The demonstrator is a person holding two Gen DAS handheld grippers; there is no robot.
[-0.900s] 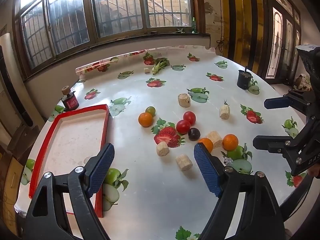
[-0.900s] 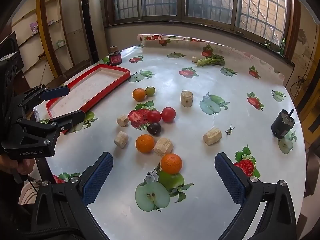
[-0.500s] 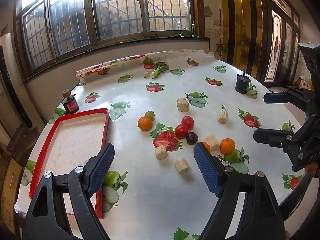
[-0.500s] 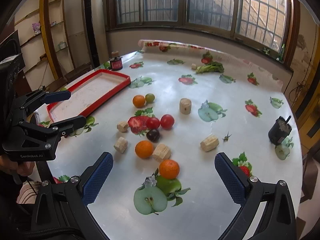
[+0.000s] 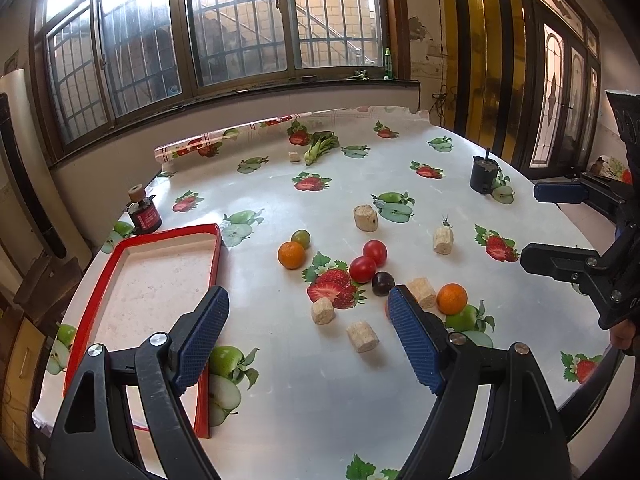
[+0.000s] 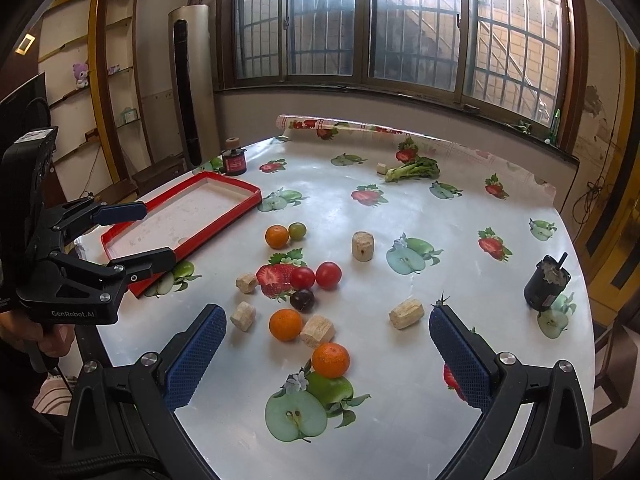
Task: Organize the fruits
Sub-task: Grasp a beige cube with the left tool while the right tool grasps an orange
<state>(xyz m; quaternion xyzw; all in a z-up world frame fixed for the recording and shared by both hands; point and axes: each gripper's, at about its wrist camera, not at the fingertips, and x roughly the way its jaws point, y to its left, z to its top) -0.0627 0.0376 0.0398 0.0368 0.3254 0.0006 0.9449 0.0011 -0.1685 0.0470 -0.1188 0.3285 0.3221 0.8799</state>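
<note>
Nothing has been sorted yet, judging by how things lie: the shallow red-rimmed rectangular tray (image 6: 244, 190) on the left side of the table (image 6: 400, 208) holds no fruit at all, and every piece sits loose on the glossy white fruit-print cloth. In the middle of the table there are three round oranges (image 6: 285, 324), two red cherry tomatoes (image 6: 329, 275) side by side, a dark purple plum (image 6: 302, 300) just in front of them, and a small green round fruit (image 6: 297, 231) touching the farthest orange. Scattered among them are pale cork-like cylinders (image 6: 363, 245), which look like clutter, not fruit. A leafy green vegetable (image 6: 414, 169) lies well apart near the far edge.

The left gripper (image 5: 308, 338) hovers over the near edge with its blue-padded jaws spread wide and nothing between them. The right gripper (image 6: 328, 356) likewise has its jaws fully apart and empty, with the nearest orange on the table ahead of them. The whole job appears to lie ahead: each fruit still needs picking up and placing, presumably in the tray.

Readable writing is scarce: the body of the left gripper, seen from the right wrist, reads "GenRobot.AI". A small dark jar with a red label (image 6: 235, 161) stands beyond the tray; its text is too small to read.
</note>
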